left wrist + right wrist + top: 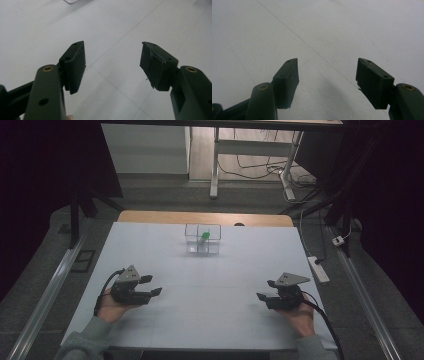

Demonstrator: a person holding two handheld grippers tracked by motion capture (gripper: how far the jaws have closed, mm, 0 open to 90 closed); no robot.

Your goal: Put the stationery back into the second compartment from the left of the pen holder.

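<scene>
Jaws apart on left gripper [154,286] and right gripper [264,290], empty.

Grey sleeves [85,342], black grippers with grey triangular plates [131,274], brass-ringed screw holes, trailing black cables [327,325]

A clear box [202,239] holds something green [205,235], perhaps a block, on the white table [210,285].
</scene>
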